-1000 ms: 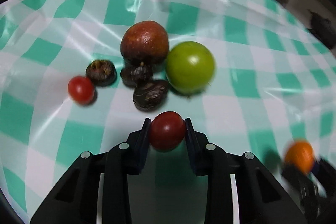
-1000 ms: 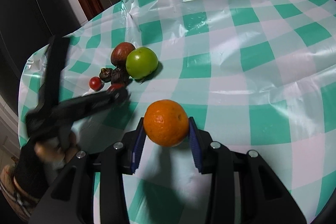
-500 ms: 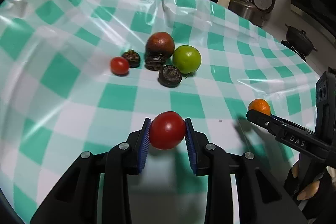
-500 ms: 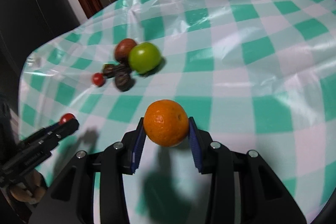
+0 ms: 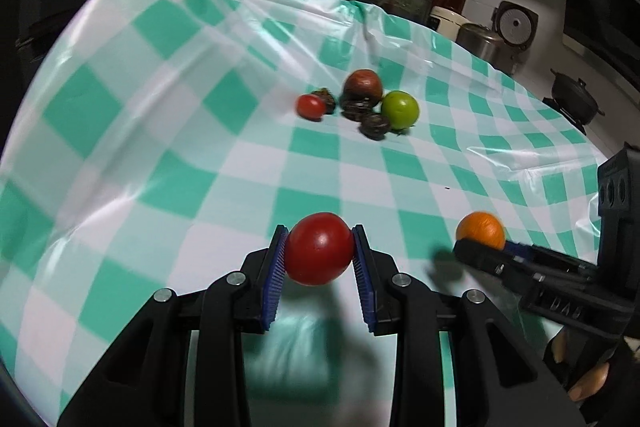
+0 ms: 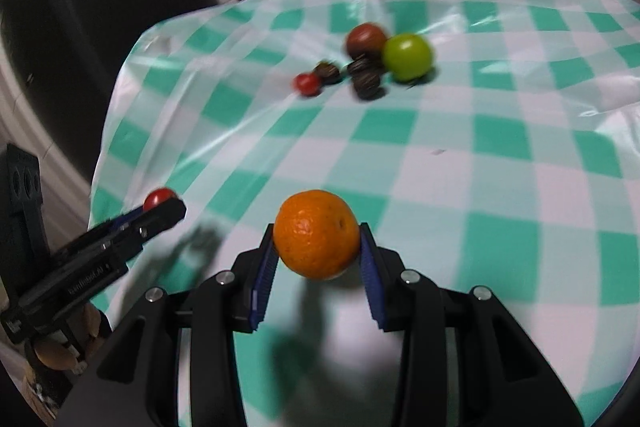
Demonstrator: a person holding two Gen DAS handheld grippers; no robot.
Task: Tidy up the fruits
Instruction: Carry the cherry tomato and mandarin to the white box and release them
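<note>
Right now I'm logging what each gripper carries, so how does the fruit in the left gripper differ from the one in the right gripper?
The left gripper is shut on a red tomato with smooth, glossy skin; the right gripper is shut on an orange with dull, pitted peel. Within its own gripper's view, the orange fills a wider gap between the pads than the tomato does. Both are round, pinched at their sides by blue pads and held above the checked tablecloth.

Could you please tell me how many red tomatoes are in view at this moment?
2: one clamped in the left gripper, the tomato; a smaller one on the cloth, left of the pile. None appear hidden.
</note>
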